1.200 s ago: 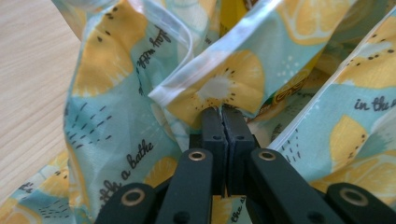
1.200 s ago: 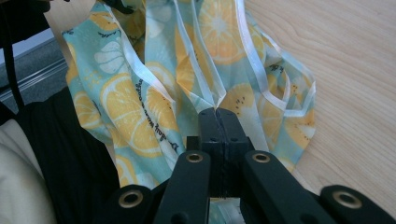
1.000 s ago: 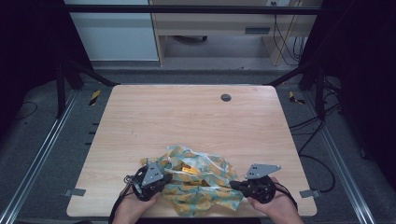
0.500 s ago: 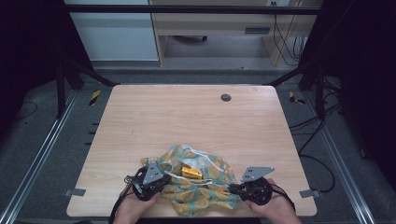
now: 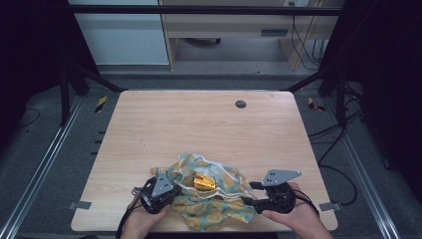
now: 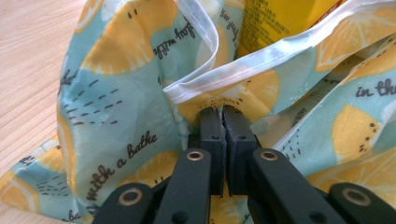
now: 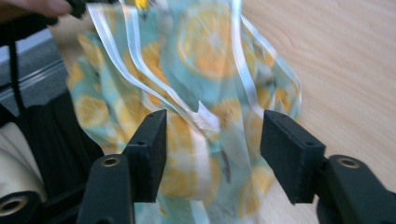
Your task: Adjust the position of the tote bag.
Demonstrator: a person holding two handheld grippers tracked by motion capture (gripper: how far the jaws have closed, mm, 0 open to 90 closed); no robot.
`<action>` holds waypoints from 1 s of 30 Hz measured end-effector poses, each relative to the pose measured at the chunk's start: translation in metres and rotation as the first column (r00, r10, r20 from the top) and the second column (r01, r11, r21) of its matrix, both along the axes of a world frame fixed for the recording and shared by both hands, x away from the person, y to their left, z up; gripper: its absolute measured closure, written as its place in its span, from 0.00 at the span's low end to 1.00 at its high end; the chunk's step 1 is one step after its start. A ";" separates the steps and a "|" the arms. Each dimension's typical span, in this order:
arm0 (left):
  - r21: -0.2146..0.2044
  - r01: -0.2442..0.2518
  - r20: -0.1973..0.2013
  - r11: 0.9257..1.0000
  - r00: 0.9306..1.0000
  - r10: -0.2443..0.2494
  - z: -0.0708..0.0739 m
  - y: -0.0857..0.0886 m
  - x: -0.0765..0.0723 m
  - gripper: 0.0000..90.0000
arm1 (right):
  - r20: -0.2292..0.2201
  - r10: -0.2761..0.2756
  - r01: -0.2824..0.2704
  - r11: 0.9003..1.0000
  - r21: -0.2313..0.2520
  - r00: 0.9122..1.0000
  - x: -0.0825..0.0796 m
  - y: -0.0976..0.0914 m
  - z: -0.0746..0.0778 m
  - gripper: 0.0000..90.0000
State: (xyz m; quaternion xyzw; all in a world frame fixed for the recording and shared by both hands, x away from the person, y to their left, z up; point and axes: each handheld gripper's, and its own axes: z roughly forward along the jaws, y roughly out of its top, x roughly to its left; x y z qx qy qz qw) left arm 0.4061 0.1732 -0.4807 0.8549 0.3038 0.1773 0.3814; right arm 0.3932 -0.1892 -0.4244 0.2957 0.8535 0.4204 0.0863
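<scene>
A teal cloth bag with a lemon print and white trim (image 5: 214,199) lies crumpled at the table's front edge, with a yellow-orange pack (image 5: 203,182) showing in its mouth. My left gripper (image 5: 166,191) is shut on the bag's fabric (image 6: 116,93) just under the white hem (image 6: 219,77); the yellow pack (image 6: 275,18) sits behind that hem. My right gripper (image 5: 246,201) stands open at the bag's right side. Its jaws straddle the bag's trimmed edge (image 7: 205,116) without closing on it.
The wooden table (image 5: 209,129) has a small dark round insert (image 5: 241,104) at the back centre. Metal rails run along both sides of the table, and cables trail on the floor at the right. A desk stands beyond the far edge.
The bag has been drawn in and bunched toward the left. The right gripper has shifted slightly toward the front edge and now stands open at the bag's edge.
</scene>
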 end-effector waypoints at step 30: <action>0.003 0.000 0.043 1.000 0.999 0.000 0.007 0.002 -0.002 0.99 | -0.031 0.093 -0.095 0.992 -0.085 0.995 0.037 0.062 -0.005 0.33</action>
